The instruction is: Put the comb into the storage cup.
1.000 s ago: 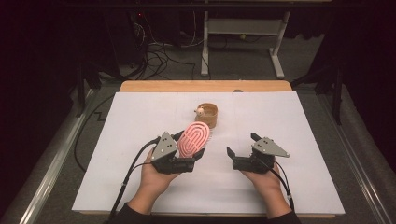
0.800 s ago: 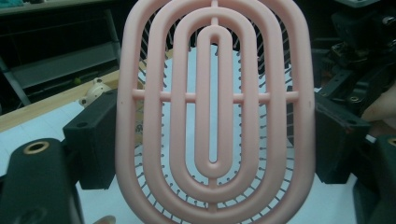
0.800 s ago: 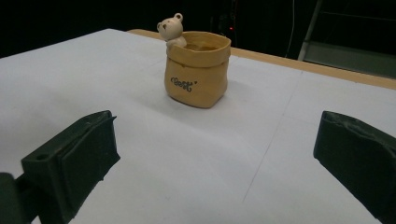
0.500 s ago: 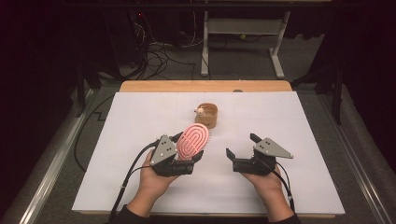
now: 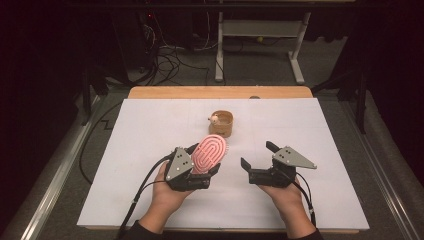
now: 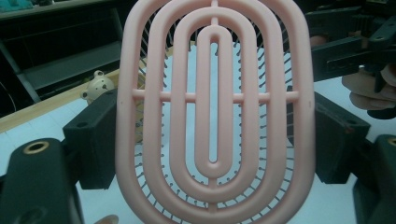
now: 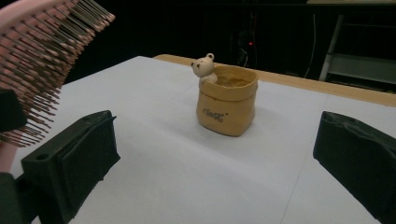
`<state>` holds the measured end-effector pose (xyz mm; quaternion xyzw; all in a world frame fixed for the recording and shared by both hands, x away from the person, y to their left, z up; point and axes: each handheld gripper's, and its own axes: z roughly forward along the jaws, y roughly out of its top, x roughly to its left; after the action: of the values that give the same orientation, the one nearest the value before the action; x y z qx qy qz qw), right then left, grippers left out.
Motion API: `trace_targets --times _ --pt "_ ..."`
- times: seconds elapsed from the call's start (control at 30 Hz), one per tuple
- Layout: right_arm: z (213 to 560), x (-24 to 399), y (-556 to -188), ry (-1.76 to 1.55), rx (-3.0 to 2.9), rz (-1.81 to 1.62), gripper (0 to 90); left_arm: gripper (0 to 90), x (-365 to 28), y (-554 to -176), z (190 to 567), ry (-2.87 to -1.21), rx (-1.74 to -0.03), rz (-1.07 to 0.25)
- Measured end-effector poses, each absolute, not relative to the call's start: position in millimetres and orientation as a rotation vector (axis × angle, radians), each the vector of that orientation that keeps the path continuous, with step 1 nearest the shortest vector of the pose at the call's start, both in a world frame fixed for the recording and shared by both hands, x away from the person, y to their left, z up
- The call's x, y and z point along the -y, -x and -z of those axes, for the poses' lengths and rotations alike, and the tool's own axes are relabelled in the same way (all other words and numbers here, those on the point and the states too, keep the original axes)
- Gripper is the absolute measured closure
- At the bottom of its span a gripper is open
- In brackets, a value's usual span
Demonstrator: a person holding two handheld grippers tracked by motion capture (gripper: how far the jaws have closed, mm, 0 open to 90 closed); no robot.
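Two grippers: the left gripper [image 5: 202, 162] clamps a pink hairbrush [image 5: 210, 153]; the right gripper [image 5: 256, 156] gapes near the pot [image 5: 221, 123].

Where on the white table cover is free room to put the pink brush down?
The white cover is bare left of the small pot, and right of it toward the far right corner. It is crowded near the front middle, where the left gripper holds the brush beside the open right gripper.
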<state>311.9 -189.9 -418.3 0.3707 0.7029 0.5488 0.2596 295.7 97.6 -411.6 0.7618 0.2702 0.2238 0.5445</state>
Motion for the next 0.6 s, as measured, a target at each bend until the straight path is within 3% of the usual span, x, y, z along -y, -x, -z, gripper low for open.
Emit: trace_targets --times 0.6 --pt "396.0 169.1 -298.0 -0.927 -1.904 -1.614 0.1 18.1 -89.0 -291.2 414.4 -1.828 -0.632 -0.560"
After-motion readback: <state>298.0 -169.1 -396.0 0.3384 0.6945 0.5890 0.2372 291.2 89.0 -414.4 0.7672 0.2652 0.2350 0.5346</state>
